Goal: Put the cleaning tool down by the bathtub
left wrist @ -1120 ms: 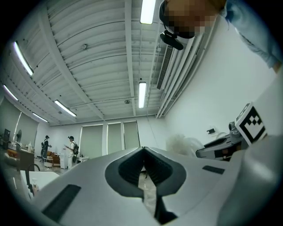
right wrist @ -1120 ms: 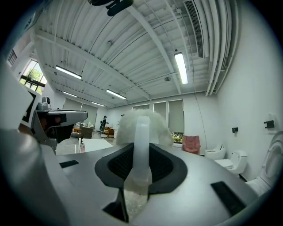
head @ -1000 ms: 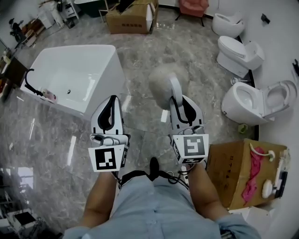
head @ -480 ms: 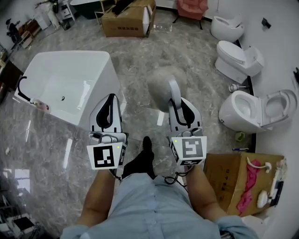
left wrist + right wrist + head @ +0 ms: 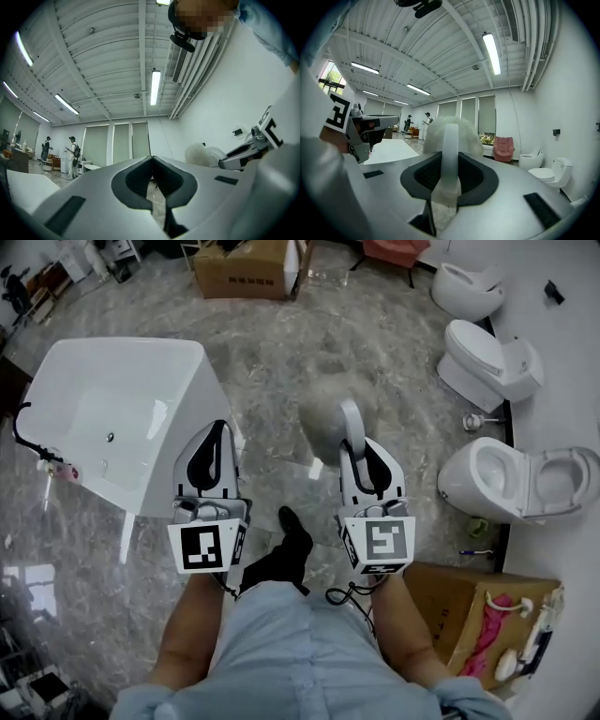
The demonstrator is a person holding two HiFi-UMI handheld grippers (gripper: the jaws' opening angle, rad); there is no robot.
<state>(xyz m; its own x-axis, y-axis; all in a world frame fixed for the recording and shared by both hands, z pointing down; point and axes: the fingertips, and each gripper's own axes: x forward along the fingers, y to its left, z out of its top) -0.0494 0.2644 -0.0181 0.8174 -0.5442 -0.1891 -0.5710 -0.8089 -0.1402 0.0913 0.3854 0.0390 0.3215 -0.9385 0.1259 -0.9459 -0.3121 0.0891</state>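
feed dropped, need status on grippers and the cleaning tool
Left gripper shut, empty. Right gripper shut on fluffy duster handle, held above floor, not yet down. Bathtub to its left, left gripper between them.

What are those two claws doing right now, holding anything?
Left gripper: closed, nothing in it.
Right gripper: closed on the handle of the fluffy cleaning tool.

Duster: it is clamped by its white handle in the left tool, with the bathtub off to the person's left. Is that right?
Not quite. The duster is clamped by its white handle in the right tool, not the left, as the right gripper view shows. The left tool is shut with nothing in it. The bathtub does lie to the person's left.
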